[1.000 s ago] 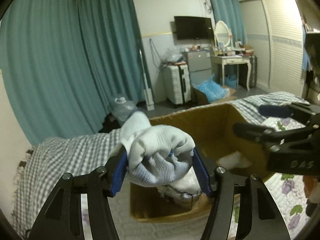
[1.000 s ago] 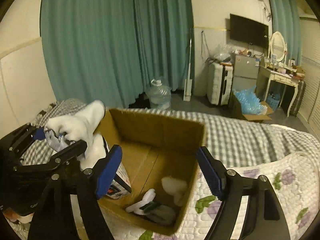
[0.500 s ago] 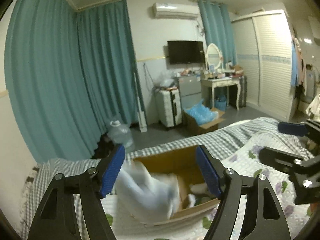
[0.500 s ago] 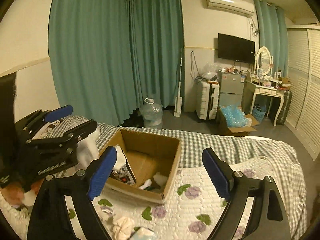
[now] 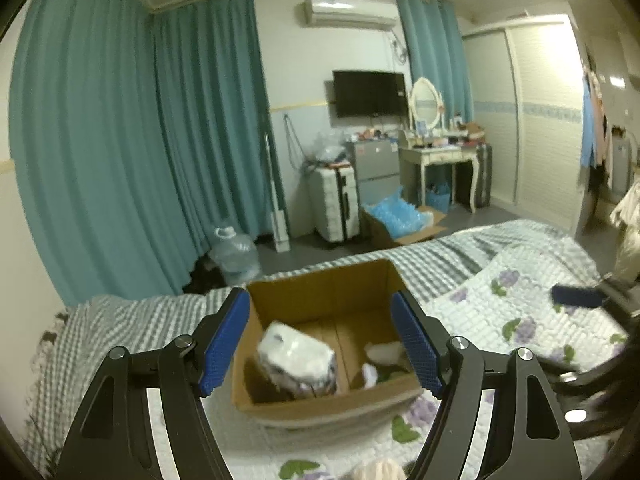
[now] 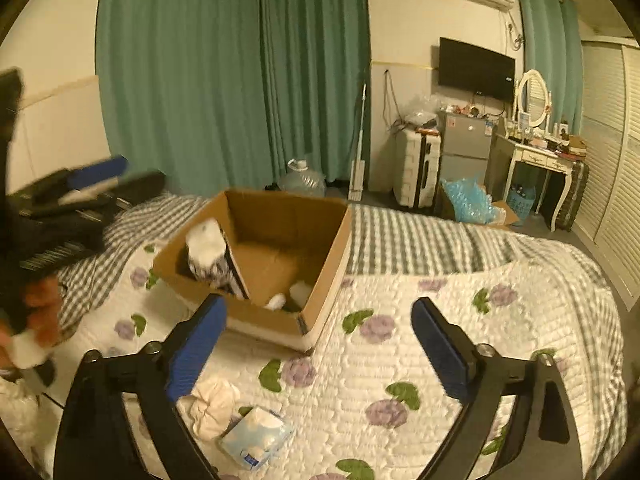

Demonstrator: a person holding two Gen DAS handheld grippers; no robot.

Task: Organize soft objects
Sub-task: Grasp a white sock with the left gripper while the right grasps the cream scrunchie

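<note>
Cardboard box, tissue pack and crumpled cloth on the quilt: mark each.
cardboard box (image 6: pixel 328 264), right wrist view, right outer wall.
tissue pack (image 6: pixel 256 438), right wrist view, top face.
crumpled cloth (image 6: pixel 212 404), right wrist view, middle folds.

Your left gripper (image 5: pixel 320 340): black frame, 2 blue textured pads, silver screws.
Your right gripper (image 6: pixel 318 348): same build.

Teal curtains (image 5: pixel 120 152), wall television (image 5: pixel 370 93), white suitcase (image 5: pixel 335 208) and water jug (image 5: pixel 236 254) stood beyond the bed.
</note>
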